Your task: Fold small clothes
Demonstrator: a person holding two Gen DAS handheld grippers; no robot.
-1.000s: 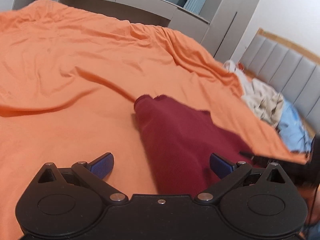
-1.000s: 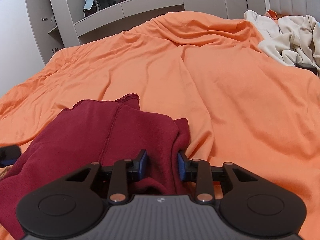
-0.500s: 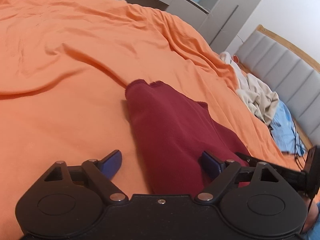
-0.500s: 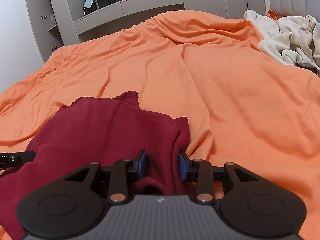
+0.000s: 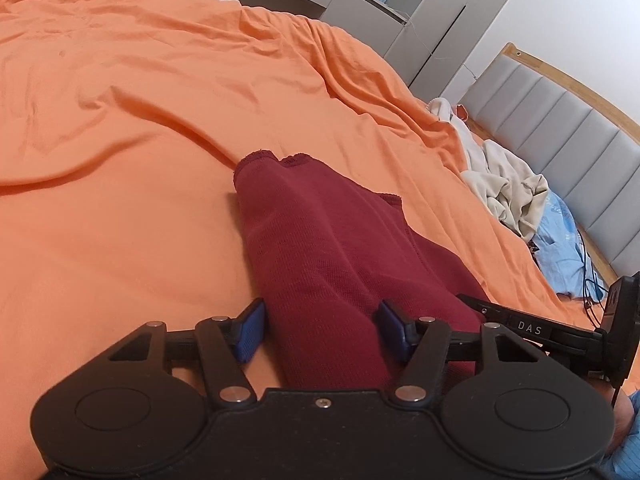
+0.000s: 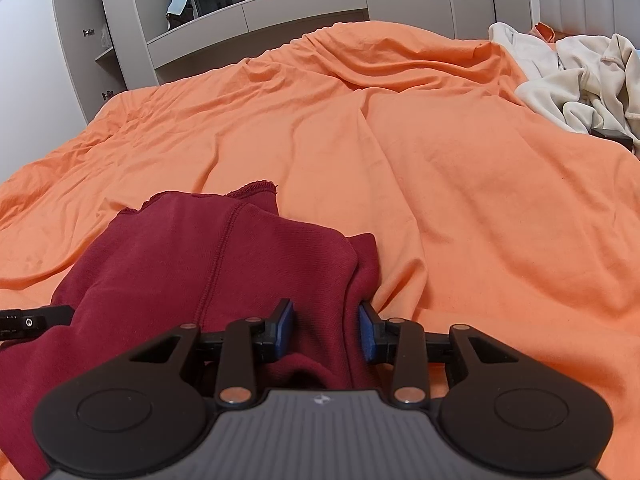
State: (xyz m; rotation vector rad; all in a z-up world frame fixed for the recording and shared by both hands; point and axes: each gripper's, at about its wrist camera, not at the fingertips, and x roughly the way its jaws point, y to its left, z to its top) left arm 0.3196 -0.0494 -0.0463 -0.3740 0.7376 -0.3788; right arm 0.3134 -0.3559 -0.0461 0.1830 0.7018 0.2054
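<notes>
In the left wrist view, the maroon garment (image 5: 332, 264) lay on the orange bedsheet (image 5: 120, 220), partly folded into a long band. Its long axis ran from the left gripper (image 5: 320, 330) away toward the cupboards (image 5: 400, 12), and the stitched hems at its far end pointed that way. The jaws stood wide apart on either side of the near end, released, with the cloth bulging between them but not pinched. The cloth looked a soft, light knit that would sag and slide rather than hold a crease, so it would probably be best taken at a doubled edge or corner near the gripper, through all the layers at once. Beyond the garment, toward the headboard (image 5: 560, 128), lay a heap of cream and blue clothes (image 5: 516, 196).

In the right wrist view, the garment (image 6: 192, 264) spread wider, a seam running along its length toward the cupboards (image 6: 304, 8). The right gripper (image 6: 326, 332) had its jaws partly closed around a bunched fold at the garment's near right edge; the pads seemed close to the cloth, yet I could not tell whether they truly clenched it. The cream clothes (image 6: 576, 80) lay well apart from the garment on the bedsheet (image 6: 480, 200).
</notes>
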